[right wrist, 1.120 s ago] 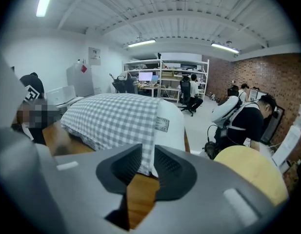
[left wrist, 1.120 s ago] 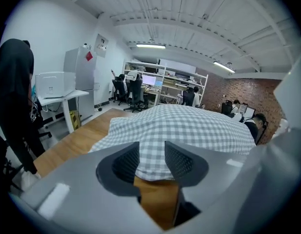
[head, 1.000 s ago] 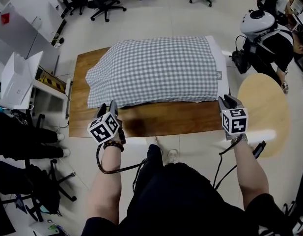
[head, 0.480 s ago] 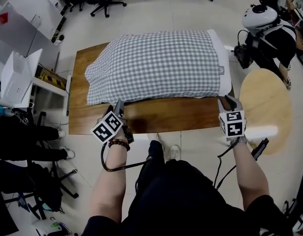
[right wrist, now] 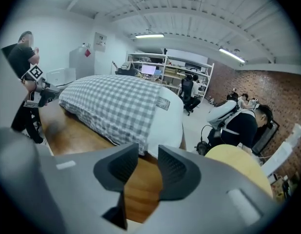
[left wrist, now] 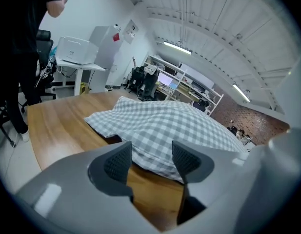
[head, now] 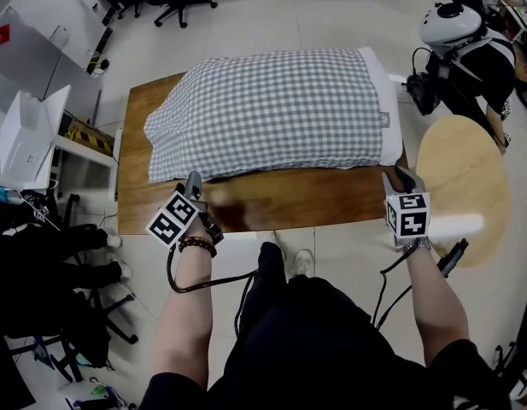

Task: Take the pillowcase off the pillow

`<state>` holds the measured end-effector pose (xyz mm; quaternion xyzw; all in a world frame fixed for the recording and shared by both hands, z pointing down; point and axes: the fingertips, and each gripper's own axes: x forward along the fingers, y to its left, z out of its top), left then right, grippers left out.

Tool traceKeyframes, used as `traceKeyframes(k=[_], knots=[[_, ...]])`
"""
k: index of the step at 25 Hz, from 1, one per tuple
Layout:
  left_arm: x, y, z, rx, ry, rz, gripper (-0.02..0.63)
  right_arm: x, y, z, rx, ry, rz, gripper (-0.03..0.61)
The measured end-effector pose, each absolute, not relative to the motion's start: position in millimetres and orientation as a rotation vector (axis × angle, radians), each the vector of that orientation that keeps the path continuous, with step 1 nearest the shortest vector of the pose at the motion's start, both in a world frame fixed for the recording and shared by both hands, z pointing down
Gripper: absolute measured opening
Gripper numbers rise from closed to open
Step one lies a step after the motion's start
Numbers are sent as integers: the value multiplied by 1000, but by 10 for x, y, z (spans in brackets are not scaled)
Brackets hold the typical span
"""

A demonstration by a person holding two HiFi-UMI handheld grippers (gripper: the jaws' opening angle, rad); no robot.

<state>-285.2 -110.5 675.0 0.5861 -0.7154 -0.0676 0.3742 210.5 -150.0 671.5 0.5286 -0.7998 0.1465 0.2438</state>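
Looks steeply down from overhead in the head view, low and close from the near corners in the gripper views, sharing pillow (head: 383,92) and table (head: 280,202).

We wear a black short-sleeved top (head: 331,348), a brown beaded bracelet (head: 195,245) at seven o'clock and a silvery wristband (head: 414,244) at four. Our grey plastic left gripper (head: 195,183) and right gripper (head: 398,178) have black ribbed pads (left wrist: 118,162), white black-patterned marker cubes (head: 171,220) and trailing black cables (head: 182,290).
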Motion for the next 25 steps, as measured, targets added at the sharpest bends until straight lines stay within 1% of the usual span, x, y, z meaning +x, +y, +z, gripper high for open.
traceKeyframes(k=[6,9,13,16,20,25], knots=[[-3228,-1199,6761,1425,-1804,-270,264,1931,-1610,6676,1470,-2175,454,124],[-3347,-1247,6792,1381,-1797,-339,264,1966,-1667,6736,1511,-2194,608,124],[-3465,-1294,6831,1339,-1791,-396,267,2087,-1709,6773,1589,-2219,902,127],[-3533,-1342,6857,1325,-1795,-434,268,2136,-1802,6786,1636,-2247,1084,175],[-3613,-1407,6891,1314,-1798,-457,272,2157,-1965,6779,1670,-2246,1101,216],[-3400,-1613,6992,1309,-1785,-435,273,2369,-2240,6833,1646,-2214,1093,227]])
